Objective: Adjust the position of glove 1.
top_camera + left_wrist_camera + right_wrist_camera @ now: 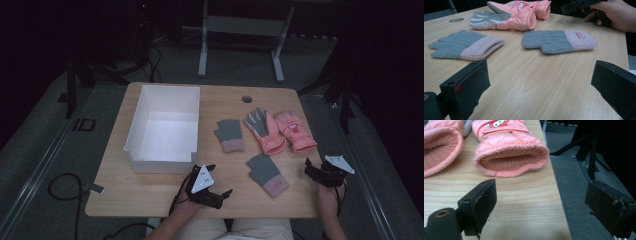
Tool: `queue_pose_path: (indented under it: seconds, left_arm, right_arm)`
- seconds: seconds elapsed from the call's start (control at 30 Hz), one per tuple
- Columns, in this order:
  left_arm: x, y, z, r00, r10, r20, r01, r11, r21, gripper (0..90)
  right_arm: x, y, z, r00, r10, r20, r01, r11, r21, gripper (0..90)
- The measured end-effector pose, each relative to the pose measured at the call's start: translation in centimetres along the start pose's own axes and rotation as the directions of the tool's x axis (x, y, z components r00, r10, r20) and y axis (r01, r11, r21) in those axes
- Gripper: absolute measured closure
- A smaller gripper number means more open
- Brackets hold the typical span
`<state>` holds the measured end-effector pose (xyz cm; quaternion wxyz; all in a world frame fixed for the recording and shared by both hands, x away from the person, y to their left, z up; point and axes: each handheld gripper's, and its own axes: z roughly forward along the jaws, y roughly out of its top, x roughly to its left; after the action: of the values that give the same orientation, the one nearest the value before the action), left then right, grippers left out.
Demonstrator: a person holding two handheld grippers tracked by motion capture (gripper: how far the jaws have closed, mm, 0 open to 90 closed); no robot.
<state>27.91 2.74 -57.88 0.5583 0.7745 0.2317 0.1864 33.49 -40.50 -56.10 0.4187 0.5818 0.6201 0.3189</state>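
- Black left tongs [218, 181] rest low over the near edge of the counter [150, 195], jaws spread wide with nothing but bare wood between them; the person's left hand [186, 204] holds them from below the near edge.
- Black right tongs [311, 169] sit at the counter's right edge, jaws likewise wide apart and empty, one jaw over the wood and the other out past the edge above the grey floor [574, 195].
- In the left gripper view, a grey knit glove with a pink cuff [559, 41] lies flat ahead of the jaws, well apart from them; in the high view it is the nearer grey glove [267, 174], lying between the two tongs.
- A second grey knit glove with a pink cuff [230, 135] lies farther back, just beside the white box [134, 132].
- Two pink padded gloves lie side by side at the right: one palm up with a grey palm [265, 131], one with a small printed patch [295, 131].
- In the right gripper view, the open cuff of the patched pink glove [511, 160] faces the jaws, close ahead but not touching.
- The white box stands open on the counter's left half.
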Motion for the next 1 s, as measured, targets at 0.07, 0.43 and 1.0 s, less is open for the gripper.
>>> queue_pose_path:
  seconds: [0.07,0.43,1.0]
  left_arm:
    - [0.0,0.02,0.03,1.0,0.001,-0.001,-0.001,1.0,0.003,1.3]
    - [-0.06,0.02,0.06,1.0,0.003,-0.004,-0.003,1.0,0.0,1.3]
    - [-0.1,0.0,0.0,1.0,0.009,-0.001,-0.009,0.9999,-0.005,1.3]
  right_arm:
    - [0.0,-0.01,-0.02,0.9999,0.004,0.011,-0.004,1.0,-0.002,10.6]
    - [-0.06,0.03,0.1,1.0,0.0,0.002,0.0,1.0,0.009,10.6]
    - [0.38,0.3,0.36,0.9997,-0.024,-0.003,0.024,0.9973,0.069,10.5]
